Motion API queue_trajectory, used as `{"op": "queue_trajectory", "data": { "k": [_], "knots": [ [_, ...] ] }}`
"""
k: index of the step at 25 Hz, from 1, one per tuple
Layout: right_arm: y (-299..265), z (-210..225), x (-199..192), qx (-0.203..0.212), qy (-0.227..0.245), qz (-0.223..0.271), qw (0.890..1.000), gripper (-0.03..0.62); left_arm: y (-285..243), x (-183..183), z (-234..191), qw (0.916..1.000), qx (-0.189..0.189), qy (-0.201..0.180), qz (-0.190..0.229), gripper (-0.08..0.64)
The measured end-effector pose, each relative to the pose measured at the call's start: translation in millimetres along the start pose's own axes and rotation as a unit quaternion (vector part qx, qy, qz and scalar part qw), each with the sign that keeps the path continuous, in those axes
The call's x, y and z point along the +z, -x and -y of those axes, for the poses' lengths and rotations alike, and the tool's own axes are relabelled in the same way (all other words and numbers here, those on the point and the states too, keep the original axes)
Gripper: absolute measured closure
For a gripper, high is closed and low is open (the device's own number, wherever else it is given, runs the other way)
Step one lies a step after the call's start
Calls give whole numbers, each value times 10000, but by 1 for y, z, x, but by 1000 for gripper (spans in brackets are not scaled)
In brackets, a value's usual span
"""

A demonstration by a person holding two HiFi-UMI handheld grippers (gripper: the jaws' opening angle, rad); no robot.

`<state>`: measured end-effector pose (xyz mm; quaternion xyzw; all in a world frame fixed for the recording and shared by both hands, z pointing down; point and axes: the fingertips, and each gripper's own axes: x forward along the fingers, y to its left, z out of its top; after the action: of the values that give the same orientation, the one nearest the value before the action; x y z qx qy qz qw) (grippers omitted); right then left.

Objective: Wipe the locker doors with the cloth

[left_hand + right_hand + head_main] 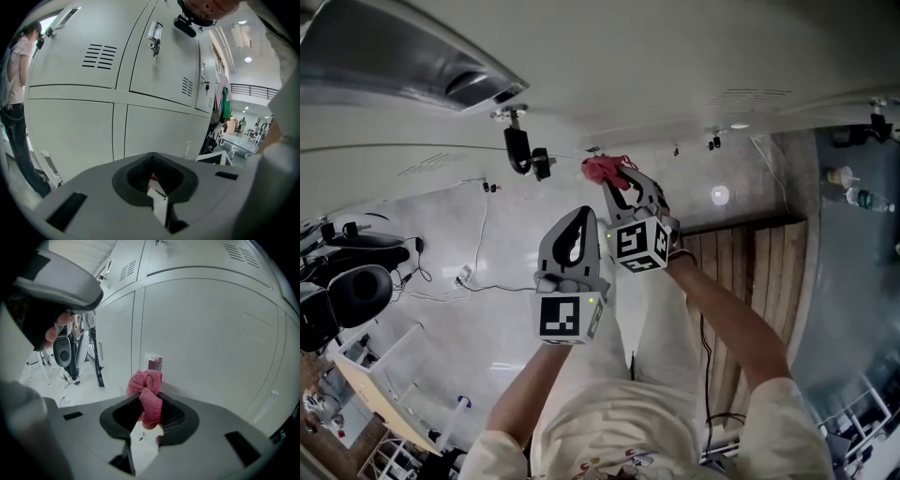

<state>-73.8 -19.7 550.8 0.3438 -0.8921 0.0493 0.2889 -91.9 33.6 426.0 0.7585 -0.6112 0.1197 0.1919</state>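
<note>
A bunched pink cloth (602, 168) is pinched in my right gripper (623, 183), which is raised in front of the white locker doors (675, 94). In the right gripper view the cloth (149, 394) sticks out of the right gripper (149, 420) just short of a lower door (201, 324), near a small clear handle plate (153, 363). My left gripper (572, 239) hangs lower and to the left, shut with nothing in it. The left gripper (152, 180) faces the locker doors (159, 70) from some distance.
A key hangs in a door lock (154, 40). A person (16, 93) stands at the lockers' left end. Black chairs (356, 281) and cables (478, 272) lie on the floor to the left. A wooden panel (750, 281) is at the right. Hanging clothes (226, 103) are beyond the lockers.
</note>
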Motion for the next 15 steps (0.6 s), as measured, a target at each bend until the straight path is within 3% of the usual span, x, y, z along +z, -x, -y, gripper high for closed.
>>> {"op": "queue_trajectory", "data": {
  "k": [15],
  "knots": [
    [-35, -10, 3, -40, -175, -308, 9994, 486, 3, -2, -24, 9999, -59, -16, -100, 554]
  ]
}}
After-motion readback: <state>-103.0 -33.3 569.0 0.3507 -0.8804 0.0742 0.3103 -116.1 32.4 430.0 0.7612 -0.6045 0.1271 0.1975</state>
